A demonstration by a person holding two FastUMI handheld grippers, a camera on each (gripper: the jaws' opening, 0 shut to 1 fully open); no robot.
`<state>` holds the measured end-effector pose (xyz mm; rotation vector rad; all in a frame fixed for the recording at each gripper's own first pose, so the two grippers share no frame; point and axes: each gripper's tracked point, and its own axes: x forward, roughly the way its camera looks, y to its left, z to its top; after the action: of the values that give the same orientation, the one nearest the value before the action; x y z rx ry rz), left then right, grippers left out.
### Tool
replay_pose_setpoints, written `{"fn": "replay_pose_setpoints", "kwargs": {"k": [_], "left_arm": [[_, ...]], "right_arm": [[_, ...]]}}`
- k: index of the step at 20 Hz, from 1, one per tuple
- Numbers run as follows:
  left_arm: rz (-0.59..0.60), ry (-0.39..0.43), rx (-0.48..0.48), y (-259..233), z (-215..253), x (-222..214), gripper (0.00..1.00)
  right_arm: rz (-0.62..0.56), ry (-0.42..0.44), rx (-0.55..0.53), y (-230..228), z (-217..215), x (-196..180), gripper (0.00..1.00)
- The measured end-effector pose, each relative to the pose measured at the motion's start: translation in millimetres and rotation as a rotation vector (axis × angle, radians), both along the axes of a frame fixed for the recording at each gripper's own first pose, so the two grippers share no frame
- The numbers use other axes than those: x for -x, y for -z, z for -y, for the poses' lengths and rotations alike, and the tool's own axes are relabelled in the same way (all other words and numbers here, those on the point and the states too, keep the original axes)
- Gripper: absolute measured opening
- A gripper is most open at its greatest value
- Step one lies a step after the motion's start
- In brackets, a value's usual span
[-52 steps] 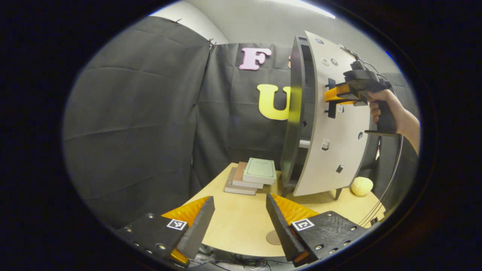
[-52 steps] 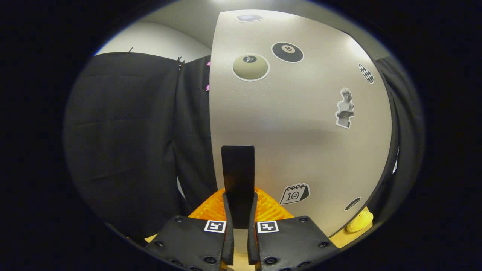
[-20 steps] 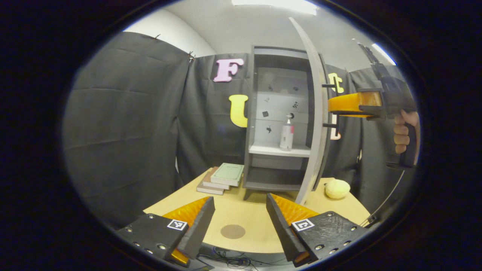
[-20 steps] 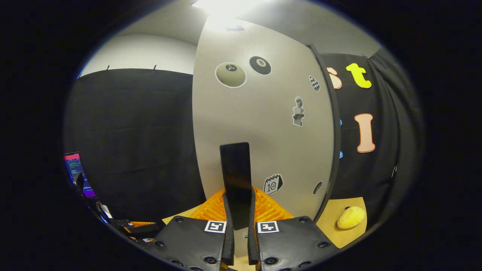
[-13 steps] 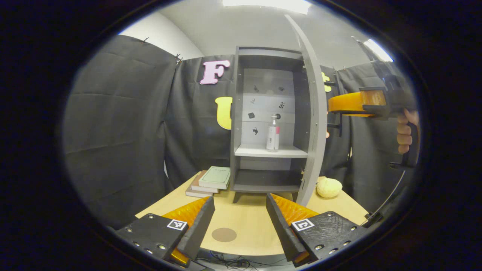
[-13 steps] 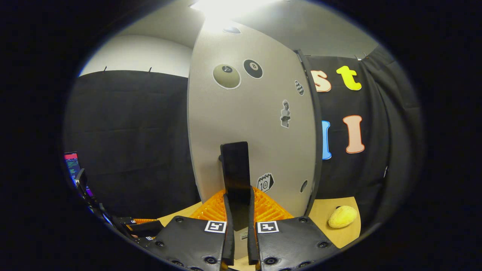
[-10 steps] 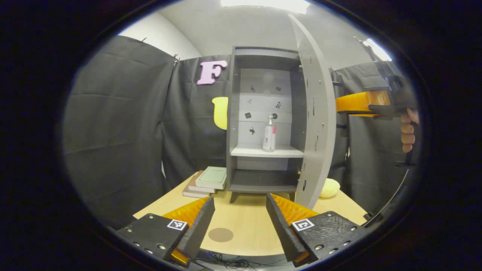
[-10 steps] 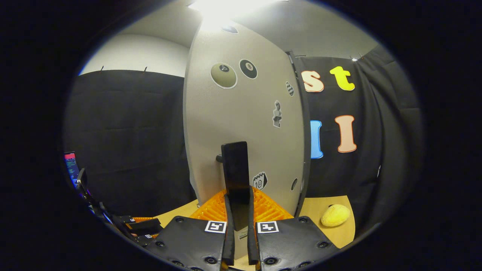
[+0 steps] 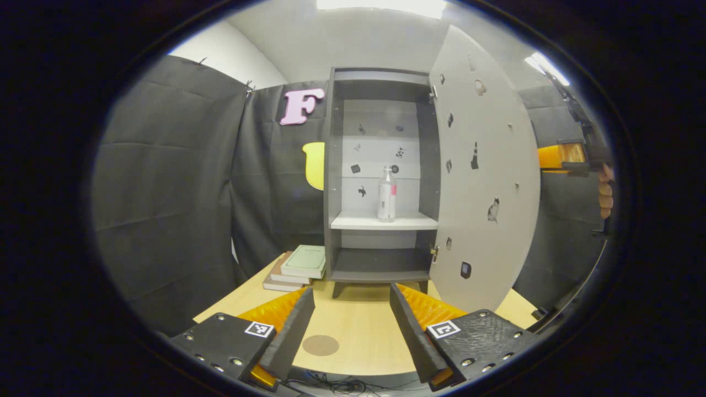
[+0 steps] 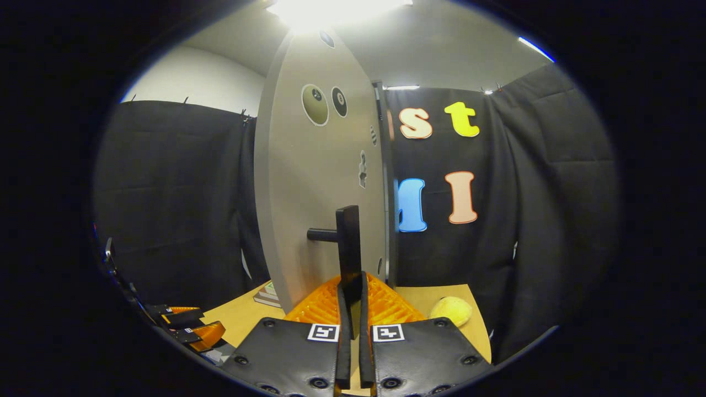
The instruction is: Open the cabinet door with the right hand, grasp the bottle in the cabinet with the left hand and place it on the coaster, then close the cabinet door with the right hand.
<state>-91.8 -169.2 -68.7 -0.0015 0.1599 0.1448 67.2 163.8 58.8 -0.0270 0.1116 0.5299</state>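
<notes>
Clear bottle [image 9: 386,195] upright on shelf; left fingers [image 9: 287,331] spread, right fingers [image 10: 343,320] clamp door handle [image 10: 349,251].

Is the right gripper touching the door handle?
Touching. In the right gripper view, the right gripper has both fingers pressed on the black door handle.

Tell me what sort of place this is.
Probably a staged recording booth, not a home: black cloth walls, one small cabinet on a table, and handheld grippers.
</notes>
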Motion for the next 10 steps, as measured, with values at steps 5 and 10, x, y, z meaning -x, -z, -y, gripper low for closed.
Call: {"fn": "replay_pose_setpoints", "kwargs": {"k": [5,10], "left_arm": [[-0.008,0.007,-0.021,-9,8,-7,0.82],[-0.004,0.085,-0.024,-18,20,-35,0.83]], "right_arm": [[-0.026,0.022,-0.036,2,12,0,0.03],[0.005,0.062,0.014,6,23,9,0.03]]}}
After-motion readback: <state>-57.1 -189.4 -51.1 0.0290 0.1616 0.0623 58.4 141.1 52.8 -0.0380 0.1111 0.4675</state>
